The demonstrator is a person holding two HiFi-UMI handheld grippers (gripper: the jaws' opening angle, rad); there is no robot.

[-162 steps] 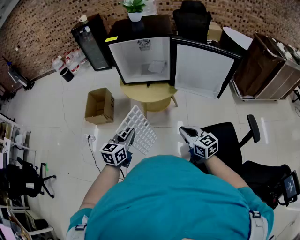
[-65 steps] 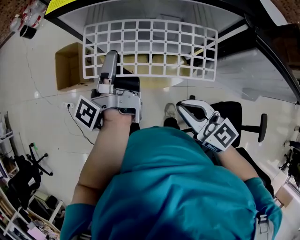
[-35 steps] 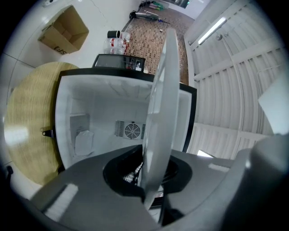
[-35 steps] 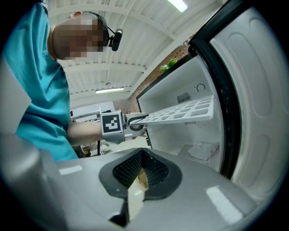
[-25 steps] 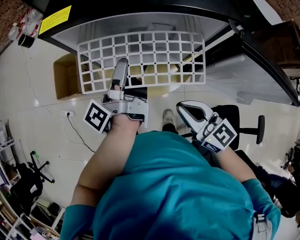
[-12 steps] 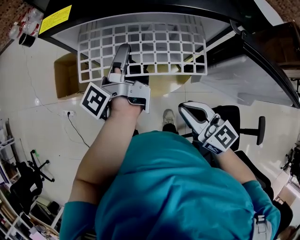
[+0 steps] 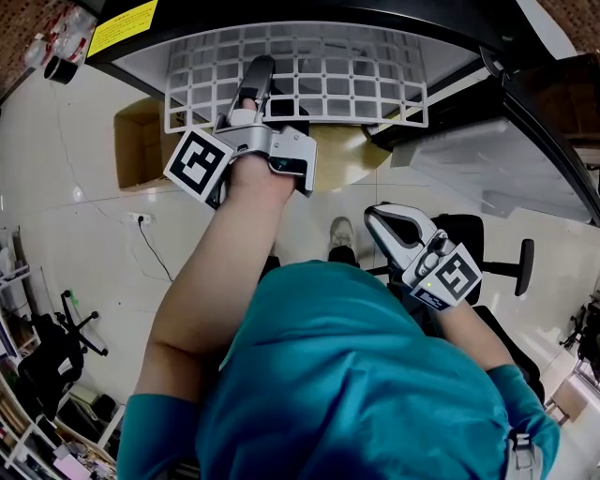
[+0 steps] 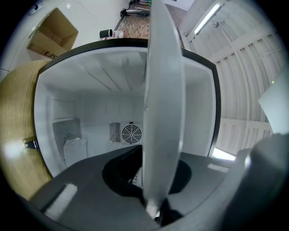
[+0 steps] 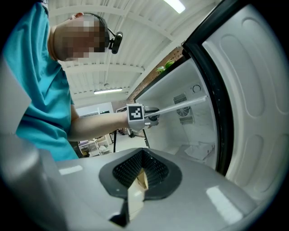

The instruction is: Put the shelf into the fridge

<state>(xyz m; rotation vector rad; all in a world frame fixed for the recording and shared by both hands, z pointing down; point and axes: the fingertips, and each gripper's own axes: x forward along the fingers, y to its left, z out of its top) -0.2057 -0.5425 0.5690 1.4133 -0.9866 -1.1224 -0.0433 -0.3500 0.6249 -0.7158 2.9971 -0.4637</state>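
The open fridge (image 7: 375, 19) is cut off by the upper edge of the head view, so only its lower rim and part of its pale interior show; its door (image 7: 487, 159) stands open at the right. The round wooden worktop (image 7: 342, 159) that carries it is largely covered by the white grid shelf (image 7: 366, 80), whose far edge is hard to make out inside the cavity. In the left gripper view the shelf (image 8: 162, 90) appears edge-on and blurred, hiding the middle of the interior. The left gripper (image 7: 255, 80) has its jaws clamped on the shelf's near edge, holding it level in the fridge mouth. The right gripper (image 7: 389, 220) hangs beside the person's body with its jaws together on nothing. Compared with half a second earlier, shelf and left gripper lie deeper in the fridge; the right gripper has barely shifted.
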